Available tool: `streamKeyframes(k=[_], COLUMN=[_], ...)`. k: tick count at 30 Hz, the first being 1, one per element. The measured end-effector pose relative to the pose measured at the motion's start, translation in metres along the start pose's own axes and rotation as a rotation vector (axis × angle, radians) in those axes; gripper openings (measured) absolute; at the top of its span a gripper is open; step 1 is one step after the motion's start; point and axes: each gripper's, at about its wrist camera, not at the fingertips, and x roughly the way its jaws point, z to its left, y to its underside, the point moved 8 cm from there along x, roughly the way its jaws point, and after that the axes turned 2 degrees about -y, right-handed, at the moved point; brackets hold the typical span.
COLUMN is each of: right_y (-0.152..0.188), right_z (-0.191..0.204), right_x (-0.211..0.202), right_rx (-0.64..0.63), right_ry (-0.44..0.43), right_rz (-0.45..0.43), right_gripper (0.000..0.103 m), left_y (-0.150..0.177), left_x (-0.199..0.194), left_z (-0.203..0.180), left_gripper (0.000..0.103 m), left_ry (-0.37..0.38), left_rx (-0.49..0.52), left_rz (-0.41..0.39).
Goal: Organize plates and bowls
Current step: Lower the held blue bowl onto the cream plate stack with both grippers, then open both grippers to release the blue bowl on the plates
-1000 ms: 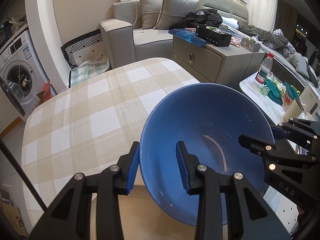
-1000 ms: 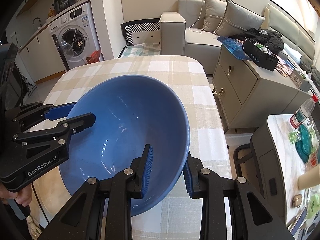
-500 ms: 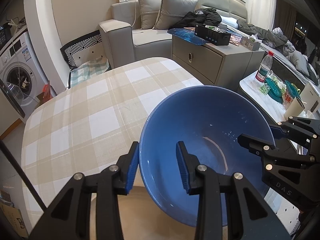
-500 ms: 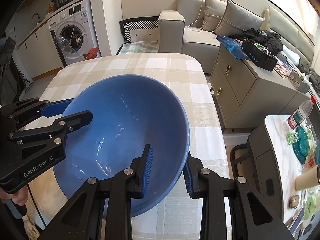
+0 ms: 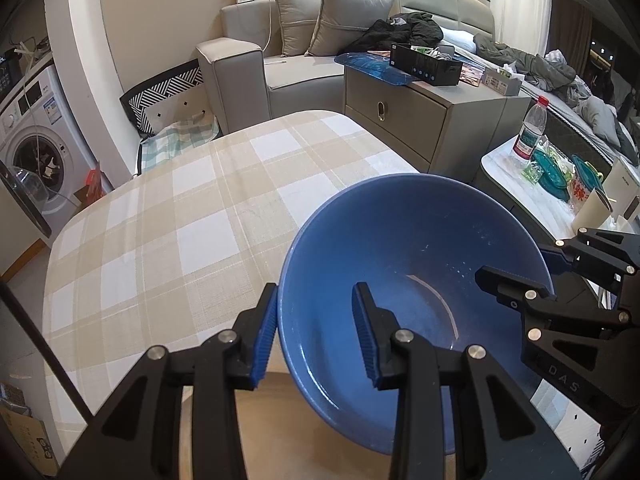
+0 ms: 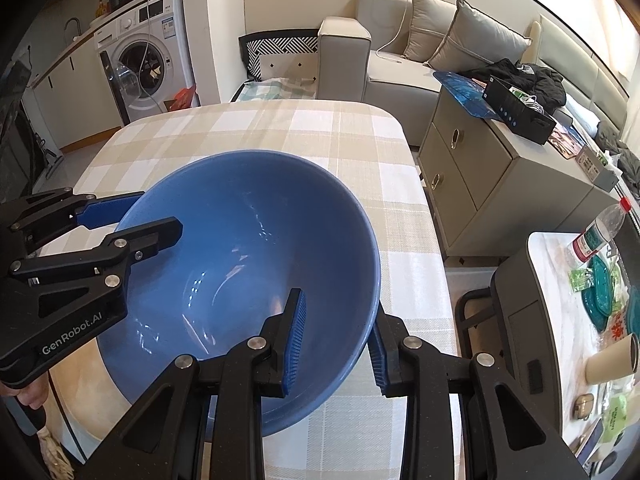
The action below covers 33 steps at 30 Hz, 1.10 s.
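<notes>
- You hold one big blue bowl [image 5: 416, 256] with both tools, and it has hardly moved in the last second.
- Your left gripper [image 5: 316, 336] pinches the bowl's rim on the side near you. One of its fingers [image 5: 366, 336] sits inside the bowl and the other sits outside, and both press on the wall.
- Your right gripper [image 6: 336, 340] pinches the rim on the other side. One blue pad is inside the bowl and the other is outside, under the rim.
- The right fingers look the same as they did a second ago. They have not let go.
- The bowl has slid down a little in both views since then. It now looks a bit lower over the checked tabletop [image 5: 168, 216].
- The bowl tips, with its open side facing you. It hangs over the near edge of the tabletop, partly past it. I cannot tell if its bottom touches anything.
- No other plates or bowls show on the tabletop, so this bowl has nothing to stack on here yet.
- I think you are bringing the bowl down to set it on the cloth. Nothing is put away yet, so the job looks like it is near its start.
- Keep both grips tight until the bowl sits flat, because a tipped bowl can slip.
</notes>
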Motion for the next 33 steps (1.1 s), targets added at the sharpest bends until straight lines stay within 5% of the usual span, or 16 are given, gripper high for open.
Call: streamKeyframes(k=[11, 26, 28, 33], right_y=[0.002, 0.003, 0.004, 0.005], right_z=[-0.002, 0.000, -0.001, -0.002], right_x=[0.005, -0.002, -0.003, -0.005], right_rx=[-0.037, -0.059, -0.057, -0.055], right_ry=[0.034, 0.010, 0.011, 0.004], right_rz=[-0.013, -0.042, -0.045, -0.049], right_gripper=[0.031, 0.055, 0.065, 0.069], left_y=[0.003, 0.006, 0.008, 0.009], left_x=[0.005, -0.003, -0.004, -0.008], left_z=[-0.003, -0.009, -0.009, -0.008], left_gripper=[0.041, 0.060, 0.061, 0.061], left_ry=[0.002, 0.039, 0.039, 0.055], left_rx=[0.017, 0.028, 0.028, 0.024], left_rz=[-0.002, -0.008, -0.009, -0.012])
